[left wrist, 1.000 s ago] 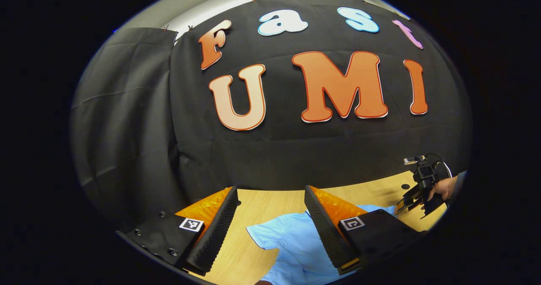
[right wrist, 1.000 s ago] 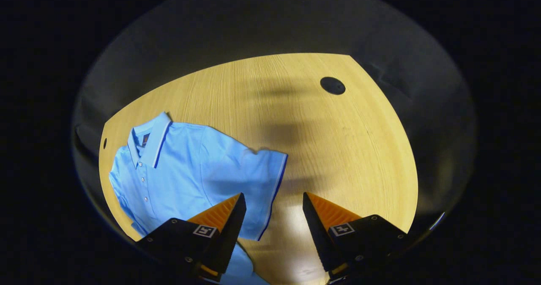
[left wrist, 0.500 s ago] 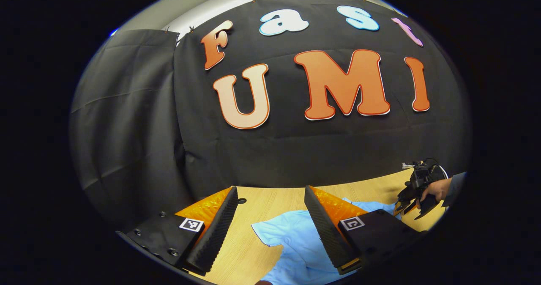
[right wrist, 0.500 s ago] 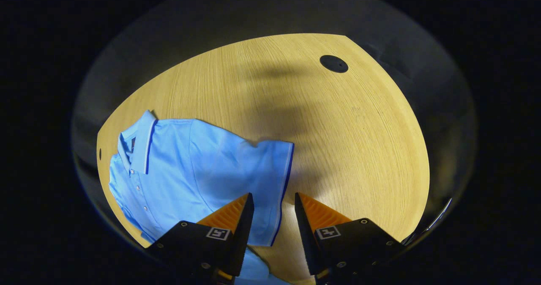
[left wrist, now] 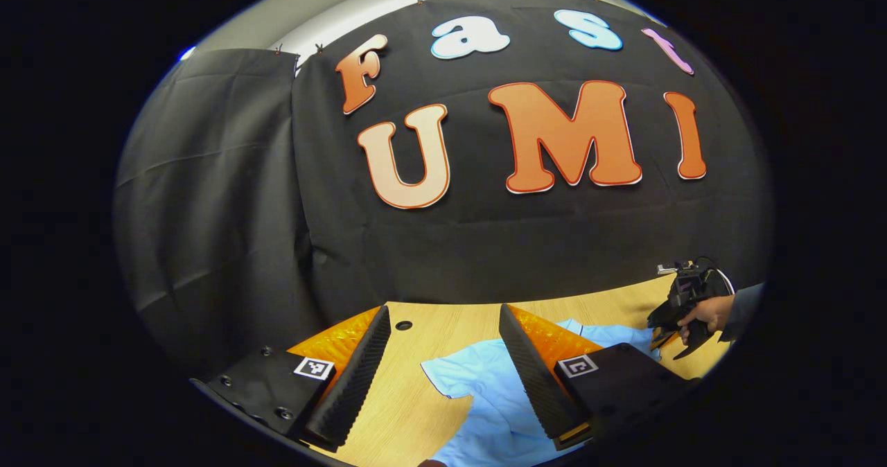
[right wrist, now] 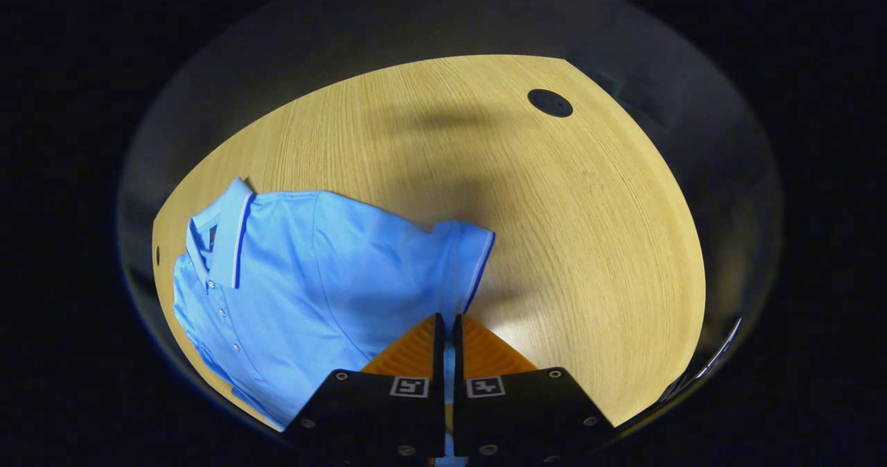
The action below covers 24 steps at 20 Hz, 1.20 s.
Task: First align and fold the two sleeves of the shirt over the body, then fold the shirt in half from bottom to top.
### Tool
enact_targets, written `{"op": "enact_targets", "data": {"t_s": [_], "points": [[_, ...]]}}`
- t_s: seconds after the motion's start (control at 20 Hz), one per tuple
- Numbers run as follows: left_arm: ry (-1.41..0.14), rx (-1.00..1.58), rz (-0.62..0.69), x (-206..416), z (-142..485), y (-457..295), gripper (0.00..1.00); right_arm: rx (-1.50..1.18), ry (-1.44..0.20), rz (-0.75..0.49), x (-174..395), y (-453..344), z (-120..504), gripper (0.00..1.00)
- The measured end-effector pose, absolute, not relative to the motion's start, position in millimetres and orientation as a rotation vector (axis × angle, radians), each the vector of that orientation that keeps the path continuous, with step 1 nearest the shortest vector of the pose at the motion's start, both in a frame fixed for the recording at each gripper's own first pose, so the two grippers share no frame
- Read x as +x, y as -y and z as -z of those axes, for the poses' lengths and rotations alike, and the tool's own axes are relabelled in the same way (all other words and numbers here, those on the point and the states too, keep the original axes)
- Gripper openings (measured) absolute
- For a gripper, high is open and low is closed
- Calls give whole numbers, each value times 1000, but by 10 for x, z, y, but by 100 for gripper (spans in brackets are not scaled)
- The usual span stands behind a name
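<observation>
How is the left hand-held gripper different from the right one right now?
The left hand-held gripper has its fingers spread wide apart, while the right hand-held gripper has its fingers squeezed together. The left one holds nothing; the right one pinches the edge of the blue shirt's sleeve. The left one points toward the black cloth wall; the right one looks down at the wooden table. Both are near the same shirt.
</observation>
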<state>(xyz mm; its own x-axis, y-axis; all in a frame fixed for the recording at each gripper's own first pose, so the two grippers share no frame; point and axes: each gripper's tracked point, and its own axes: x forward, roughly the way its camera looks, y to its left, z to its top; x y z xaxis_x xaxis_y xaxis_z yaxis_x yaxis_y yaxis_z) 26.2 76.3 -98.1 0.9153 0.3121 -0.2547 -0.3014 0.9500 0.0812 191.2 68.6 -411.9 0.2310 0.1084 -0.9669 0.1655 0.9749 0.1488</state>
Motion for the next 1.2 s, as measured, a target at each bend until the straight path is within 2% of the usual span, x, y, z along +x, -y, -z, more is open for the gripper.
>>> {"op": "enact_targets", "data": {"t_s": [0.2,0.5,0.55,0.6,0.65,0.95,1.2], "points": [[-267,39,-313,208,1016,-861,100,307,-1240,-16,2064,-833,3800,3],[-294,5,-276,231,1219,-931,100,335,-1185,-125,1952,-1124,3425,3],[-296,-1,-270,238,1254,-942,100,334,-1172,-132,1931,-1172,3377,7],[-306,-13,-256,254,1326,-940,100,334,-1159,-144,1921,-1237,3329,3],[-328,-31,-244,262,1430,-938,100,336,-1154,-163,1879,-1324,3287,3],[-437,-133,-192,406,1895,-1098,100,322,-1139,-285,1627,-1751,3082,11],[-524,-209,-144,666,2266,-1319,100,297,-1124,-298,1509,-1810,2955,17]]}}
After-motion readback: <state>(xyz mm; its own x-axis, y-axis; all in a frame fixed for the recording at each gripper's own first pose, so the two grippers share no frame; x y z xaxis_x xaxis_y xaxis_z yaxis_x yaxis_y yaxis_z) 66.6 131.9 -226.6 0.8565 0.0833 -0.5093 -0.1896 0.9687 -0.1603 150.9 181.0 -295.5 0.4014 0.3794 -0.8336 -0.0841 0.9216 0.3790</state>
